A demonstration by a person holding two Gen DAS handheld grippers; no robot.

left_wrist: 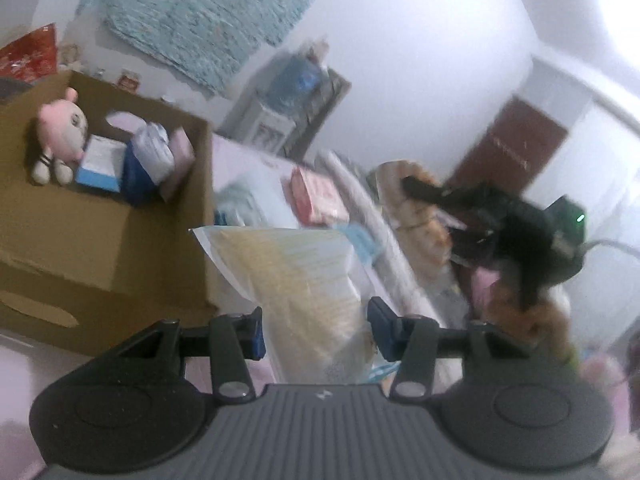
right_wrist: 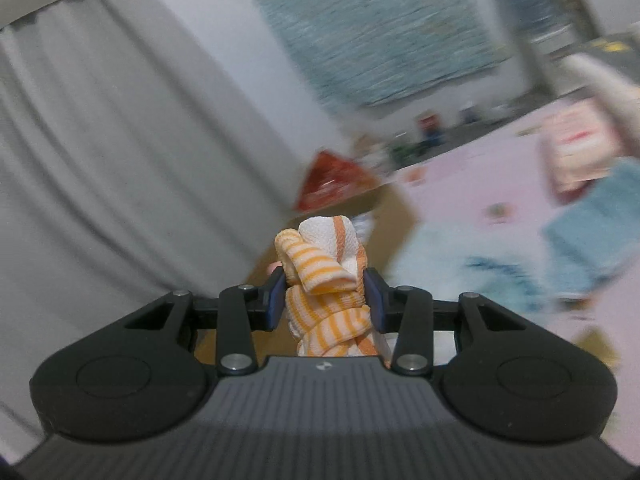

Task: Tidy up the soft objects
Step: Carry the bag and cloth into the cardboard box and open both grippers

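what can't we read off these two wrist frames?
- Left wrist view: whether the left gripper actually pinches the clear packet; blur hides pad contact.
- Left wrist view: items behind the pink plush in the cardboard box; blurred.
- Right wrist view: striped cloth lower end, hidden by the gripper body.

The box (left_wrist: 120,216) is open on top, with bare floor in its near half; the plush (left_wrist: 60,136) and packets (left_wrist: 136,160) crowd its far side. Clutter (left_wrist: 316,196) covers the bed (left_wrist: 248,160) beside it.
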